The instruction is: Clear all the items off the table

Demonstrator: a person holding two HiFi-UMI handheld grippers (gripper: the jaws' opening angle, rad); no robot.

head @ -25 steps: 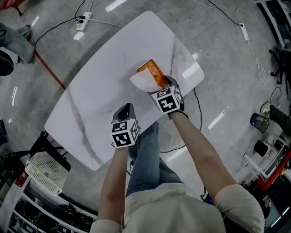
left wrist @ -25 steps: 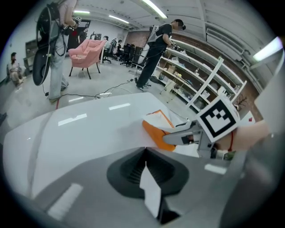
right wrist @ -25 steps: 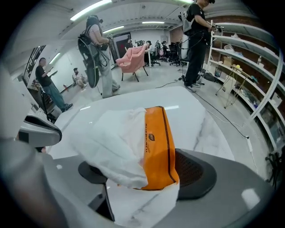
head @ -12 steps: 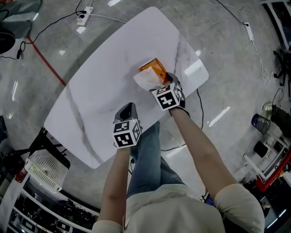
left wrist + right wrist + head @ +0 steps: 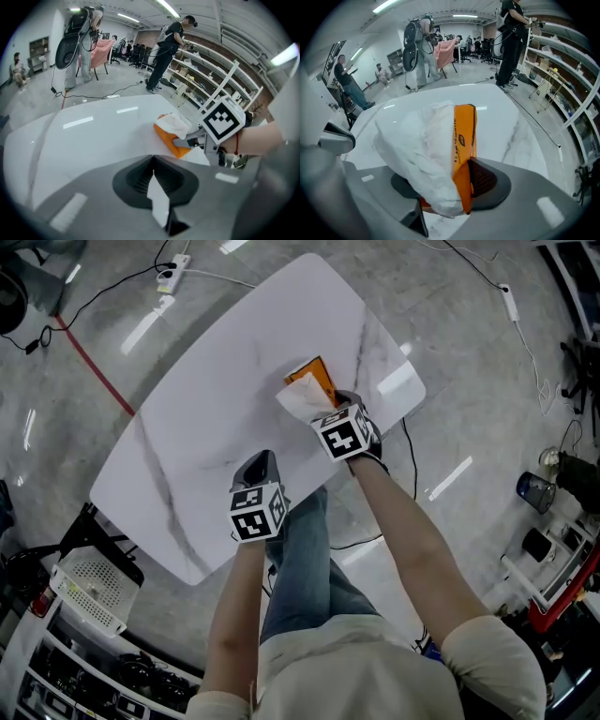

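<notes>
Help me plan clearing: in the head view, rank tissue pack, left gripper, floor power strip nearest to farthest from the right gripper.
1. Tissue pack, between the right gripper's fingers, which just closed further.
2. Left gripper, to its left.
3. Power strip, on the far floor.

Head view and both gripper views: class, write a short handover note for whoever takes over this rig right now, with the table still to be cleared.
Left gripper: shut and empty, over the near edge of the table.
Right gripper: its jaws have just been closing and now pinch the orange tissue pack, with a white tissue sticking out of it.
Things: the pack is the only item seen on the table, and it does not look lifted yet.
Done: grip taken on the pack.
Left: lift the pack and carry it off the table.
</notes>
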